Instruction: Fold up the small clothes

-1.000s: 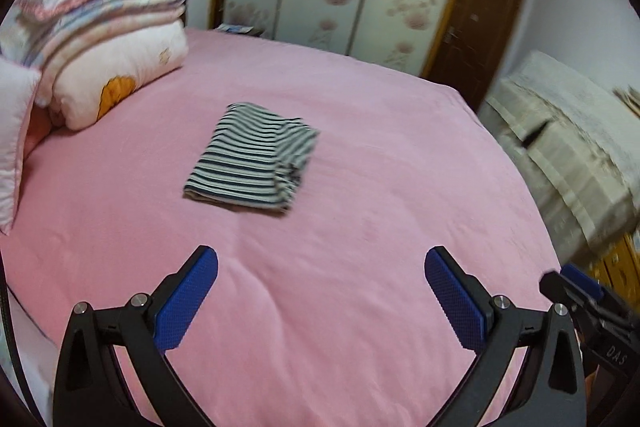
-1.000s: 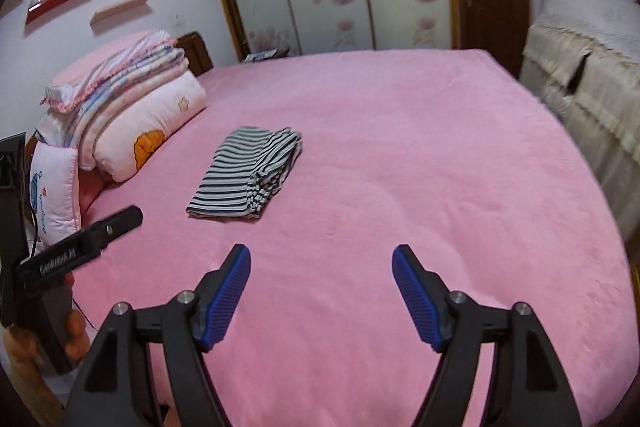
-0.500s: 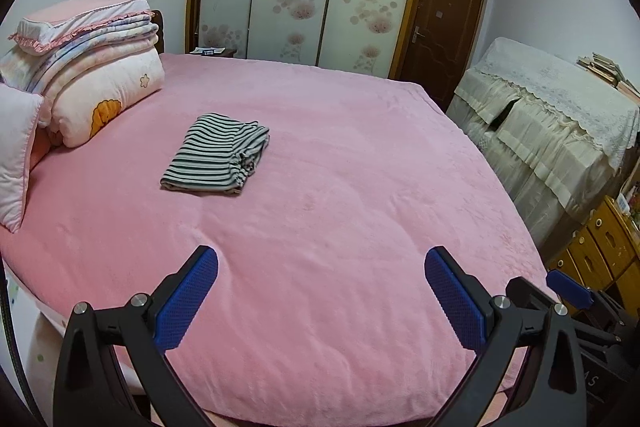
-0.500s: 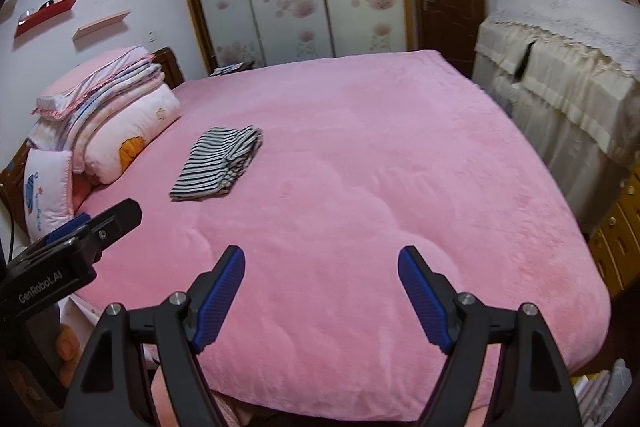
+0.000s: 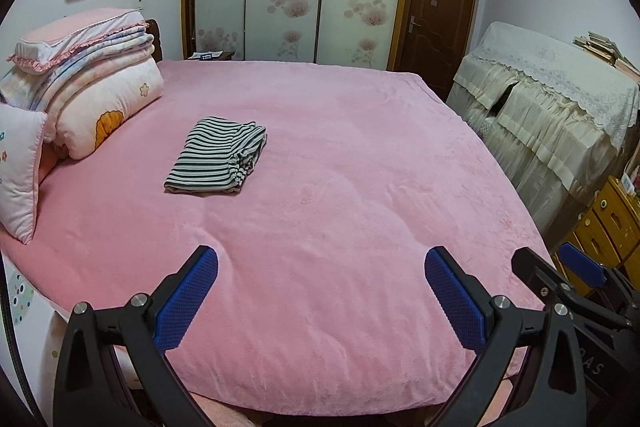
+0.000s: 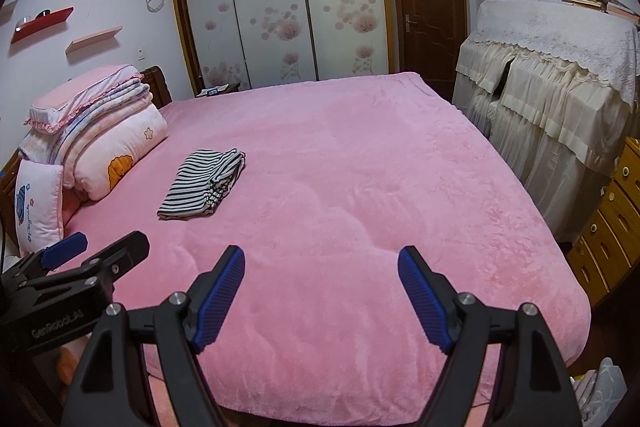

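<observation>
Garment (image 5: 218, 157), striped black and white, lies folded into a compact rectangle on the pink bed (image 5: 340, 187), toward the pillow side and well apart from both tongs. Its layers stack evenly, with the gathered edges turned toward the middle of the bed, so it looks like a finished fold left to rest where it will not be disturbed.

Left tongs (image 5: 320, 291) hang over the near edge of the bed with the jaws spread wide and nothing between them. Right tongs (image 6: 322, 293) stand likewise released and empty above the same edge. From the right wrist view the left tongs show at the lower left, just beside the right ones, so the two are held side by side at the foot of the bed, both angled down at the cover. That stance reads as a withdrawn, neutral one: clear of the cloth so no pad can snag or drag a layer out of place.

Bedding (image 5: 84, 79) is piled beside a pillow (image 5: 20, 167) at the head of the bed, close to the garment but not touching it. No other loose clothing shows on the bed, so I judge this piece done; whether another item waits out of view cannot be told.
</observation>
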The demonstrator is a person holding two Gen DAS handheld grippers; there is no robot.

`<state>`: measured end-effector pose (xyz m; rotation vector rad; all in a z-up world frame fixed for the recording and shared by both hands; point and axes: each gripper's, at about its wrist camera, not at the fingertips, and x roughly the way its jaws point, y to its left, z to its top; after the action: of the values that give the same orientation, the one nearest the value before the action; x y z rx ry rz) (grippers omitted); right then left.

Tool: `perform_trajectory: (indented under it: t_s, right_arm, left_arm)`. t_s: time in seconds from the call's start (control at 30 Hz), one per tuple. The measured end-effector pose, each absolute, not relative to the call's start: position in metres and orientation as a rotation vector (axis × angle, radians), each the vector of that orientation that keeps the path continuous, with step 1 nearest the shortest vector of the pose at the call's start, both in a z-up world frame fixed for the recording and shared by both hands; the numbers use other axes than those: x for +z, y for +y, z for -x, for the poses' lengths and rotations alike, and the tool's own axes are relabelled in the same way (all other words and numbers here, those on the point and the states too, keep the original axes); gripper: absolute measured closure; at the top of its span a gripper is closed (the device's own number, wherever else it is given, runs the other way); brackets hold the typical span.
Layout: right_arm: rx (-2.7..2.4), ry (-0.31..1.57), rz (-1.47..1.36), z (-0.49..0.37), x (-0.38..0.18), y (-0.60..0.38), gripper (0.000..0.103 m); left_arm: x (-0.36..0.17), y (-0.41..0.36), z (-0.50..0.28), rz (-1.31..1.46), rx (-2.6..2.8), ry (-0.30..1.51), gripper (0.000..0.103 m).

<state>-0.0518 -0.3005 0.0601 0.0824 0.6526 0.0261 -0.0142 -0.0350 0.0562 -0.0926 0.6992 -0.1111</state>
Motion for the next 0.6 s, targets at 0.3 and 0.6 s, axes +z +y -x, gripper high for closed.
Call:
perform_trajectory:
  t_s: [0.3, 0.6]
  right_arm:
    - [0.021, 0.646, -0.073, 0.0502, 0.0678, -0.2985, 0.023]
    - [0.004, 0.648, -0.056, 0.0504, 0.0676, -0.2928, 0.023]
  left_arm:
    - [0.0598, -0.0387, 0.0179, 0.09, -0.126, 0.707, 0.0]
    - [0.0604, -0.042, 0.0214, 0.068, -0.113, 0.703, 0.0]
